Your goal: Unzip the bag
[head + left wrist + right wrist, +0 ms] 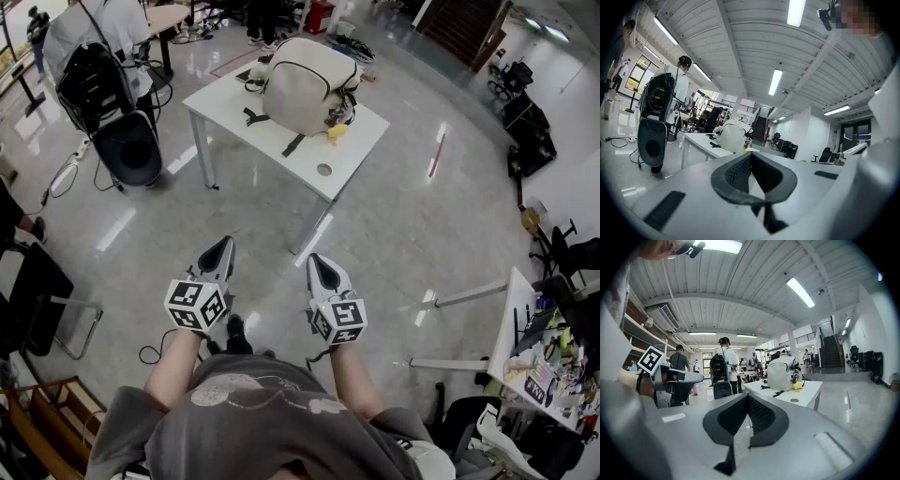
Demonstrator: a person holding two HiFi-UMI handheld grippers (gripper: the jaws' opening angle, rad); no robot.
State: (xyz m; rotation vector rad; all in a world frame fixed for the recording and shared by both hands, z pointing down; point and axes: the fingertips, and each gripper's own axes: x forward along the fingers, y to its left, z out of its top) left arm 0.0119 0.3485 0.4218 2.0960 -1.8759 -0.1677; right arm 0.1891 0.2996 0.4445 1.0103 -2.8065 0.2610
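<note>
A cream-white backpack [305,86] with dark zipper lines and black straps stands on a white table [272,141] well ahead of me. A small yellow charm [336,132] hangs at its right side. The bag also shows small in the left gripper view [734,136] and in the right gripper view [783,373]. My left gripper [225,245] and right gripper [315,261] are held side by side near my body, far short of the table, over the floor. Both are shut with nothing between the jaws.
A person with a black backpack [91,82] stands left of the table beside a round black case [128,150]. A black chair [42,300] is at my left. A cluttered desk [539,352] stands at the right. Glossy floor lies between me and the table.
</note>
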